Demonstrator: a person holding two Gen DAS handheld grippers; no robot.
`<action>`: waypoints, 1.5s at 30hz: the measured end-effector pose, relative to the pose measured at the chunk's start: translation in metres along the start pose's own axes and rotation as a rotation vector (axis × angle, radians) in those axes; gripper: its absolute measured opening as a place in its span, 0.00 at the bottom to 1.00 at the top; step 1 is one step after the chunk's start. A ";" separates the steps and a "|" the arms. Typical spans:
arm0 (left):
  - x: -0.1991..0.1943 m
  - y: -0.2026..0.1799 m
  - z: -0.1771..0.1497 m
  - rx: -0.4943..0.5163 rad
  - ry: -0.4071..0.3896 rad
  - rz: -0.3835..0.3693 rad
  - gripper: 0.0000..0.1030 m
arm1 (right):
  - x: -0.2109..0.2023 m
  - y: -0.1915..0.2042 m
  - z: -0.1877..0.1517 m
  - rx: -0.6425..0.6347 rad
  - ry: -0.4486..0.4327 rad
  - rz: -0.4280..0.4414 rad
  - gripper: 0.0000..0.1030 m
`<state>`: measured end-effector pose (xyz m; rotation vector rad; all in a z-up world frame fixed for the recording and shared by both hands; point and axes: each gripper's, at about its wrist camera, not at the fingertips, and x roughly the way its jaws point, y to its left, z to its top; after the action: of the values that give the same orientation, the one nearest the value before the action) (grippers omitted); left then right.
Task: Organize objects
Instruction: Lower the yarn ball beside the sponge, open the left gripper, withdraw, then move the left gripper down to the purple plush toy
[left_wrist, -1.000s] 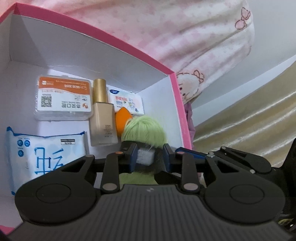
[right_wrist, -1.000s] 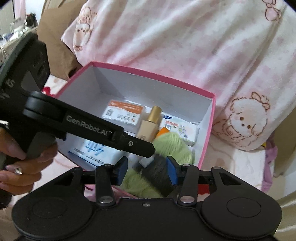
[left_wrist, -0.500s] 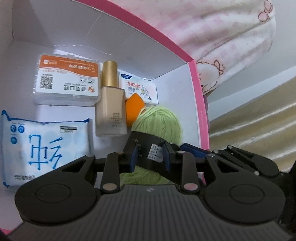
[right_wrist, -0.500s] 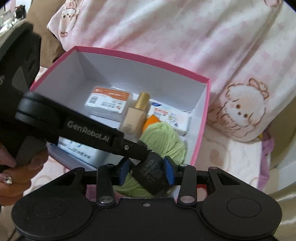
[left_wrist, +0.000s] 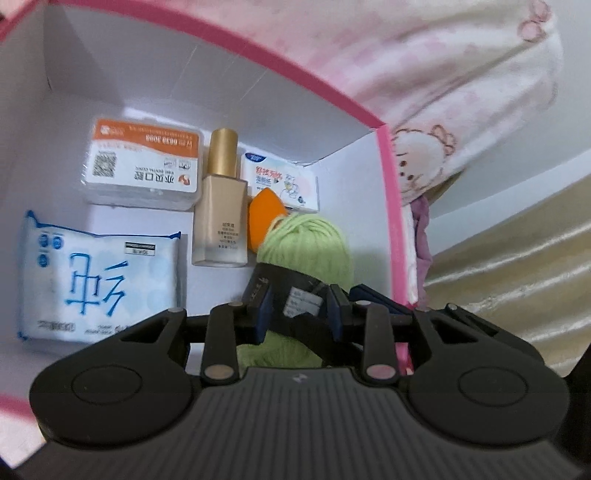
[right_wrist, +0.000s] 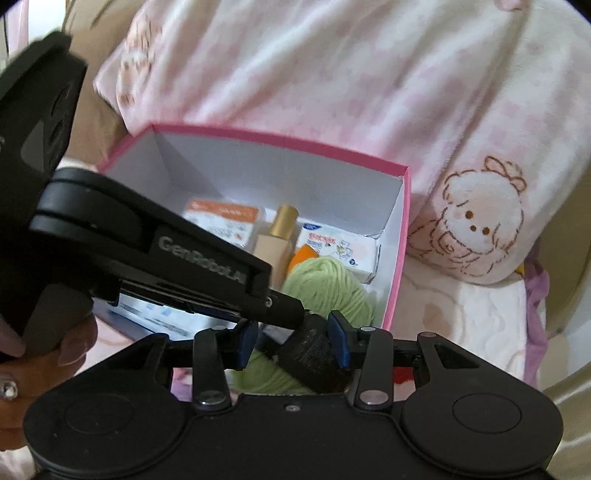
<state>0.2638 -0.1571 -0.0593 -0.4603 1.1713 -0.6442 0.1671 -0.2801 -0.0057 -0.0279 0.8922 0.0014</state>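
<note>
A green yarn ball (left_wrist: 310, 247) with a black label band (left_wrist: 280, 284) lies in the near right corner of the pink box (left_wrist: 388, 221). My left gripper (left_wrist: 300, 312) is shut on that band, one blue pad on each side. In the right wrist view the yarn ball (right_wrist: 325, 284) sits against the box's pink right wall (right_wrist: 400, 240). My right gripper (right_wrist: 293, 339) is also shut on the black band (right_wrist: 314, 354). The left gripper (right_wrist: 286, 312) reaches in from the left, and its tip meets the band just above the right gripper's pads.
On the box floor lie an orange-and-white floss case (left_wrist: 144, 166), a gold-capped foundation bottle (left_wrist: 221, 214), an orange sponge (left_wrist: 264, 218), a small white carton (left_wrist: 282, 184) and a blue-and-white tissue pack (left_wrist: 96, 277). A pink blanket (right_wrist: 332, 74) lies behind the box. A hand (right_wrist: 14, 369) holds the left gripper.
The right gripper's pads closed in onto the black band. The left view shifted forward over the box, and the band turned so its black side now faces the left camera.
</note>
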 end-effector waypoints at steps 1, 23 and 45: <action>-0.007 -0.004 -0.002 0.019 -0.006 0.010 0.30 | -0.008 0.000 -0.002 0.009 -0.016 0.007 0.47; -0.155 -0.076 -0.090 0.373 0.008 0.240 0.46 | -0.160 0.019 -0.044 0.108 -0.074 0.169 0.71; -0.100 0.009 -0.127 0.423 -0.082 0.226 0.60 | -0.086 0.055 -0.124 0.059 -0.153 0.140 0.78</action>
<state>0.1217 -0.0827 -0.0380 0.0048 0.9592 -0.6478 0.0163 -0.2269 -0.0179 0.0884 0.7392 0.1067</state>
